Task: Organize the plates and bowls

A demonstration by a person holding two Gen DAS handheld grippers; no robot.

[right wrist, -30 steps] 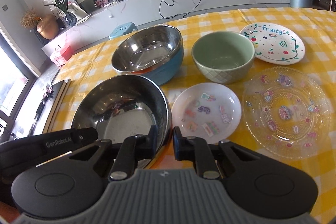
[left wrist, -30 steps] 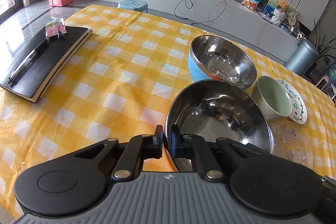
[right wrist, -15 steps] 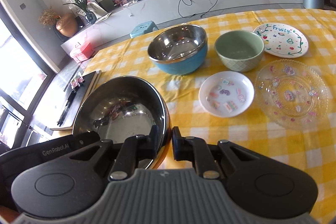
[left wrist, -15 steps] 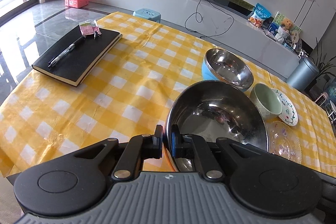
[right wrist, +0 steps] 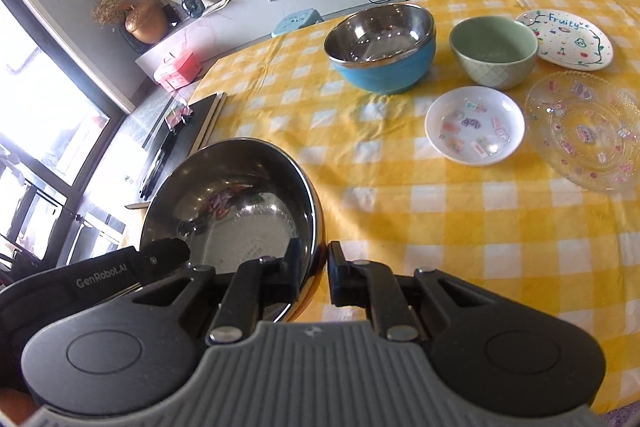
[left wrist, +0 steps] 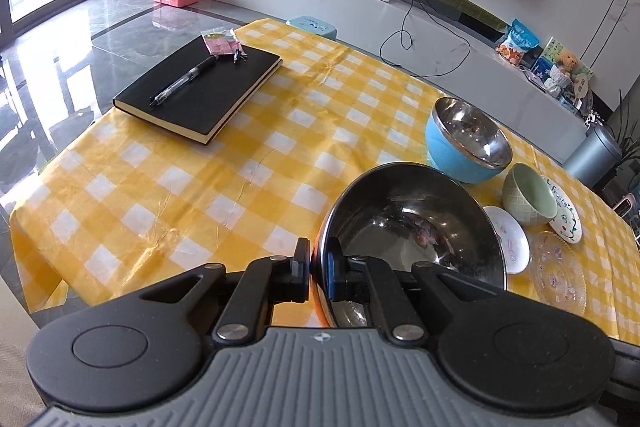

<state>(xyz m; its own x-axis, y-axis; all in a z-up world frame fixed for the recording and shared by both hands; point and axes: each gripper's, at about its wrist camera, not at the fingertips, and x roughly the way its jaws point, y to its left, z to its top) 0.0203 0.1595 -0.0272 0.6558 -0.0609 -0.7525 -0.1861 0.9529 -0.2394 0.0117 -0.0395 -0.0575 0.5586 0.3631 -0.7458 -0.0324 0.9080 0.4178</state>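
Both my grippers clamp the near rim of the large steel bowl point(left wrist: 412, 227) and hold it clear of the yellow checked tablecloth point(left wrist: 224, 187): the left gripper point(left wrist: 319, 269) pinches the rim at one side, the right gripper point(right wrist: 314, 273) a little way along the same edge, each with one finger inside the bowl and one outside. I judge the two-handed hold suits a wide, slick bowl that one narrow pinch would let tip. The bowl hangs at the near side of the table, well apart from the other dishes, tilted so its mouth faces the cameras; it holds nothing but reflections.

Beyond it stands the blue bowl point(right wrist: 382, 49), steel-lined and empty, the likely place to nest the one I carry, given the task. Just beside that sits the green bowl point(right wrist: 494, 53), also empty. Beside it lies the white plate lettered "Fruity" point(right wrist: 568, 41), and in front of it the small white saucer point(right wrist: 474, 125) printed with small coloured motifs, next to the clear glass plate point(right wrist: 584, 137) with its pink pattern; none carries food. At the far left corner a black notebook point(left wrist: 200, 91) bears a pen point(left wrist: 184, 81), out of the way of the stacking
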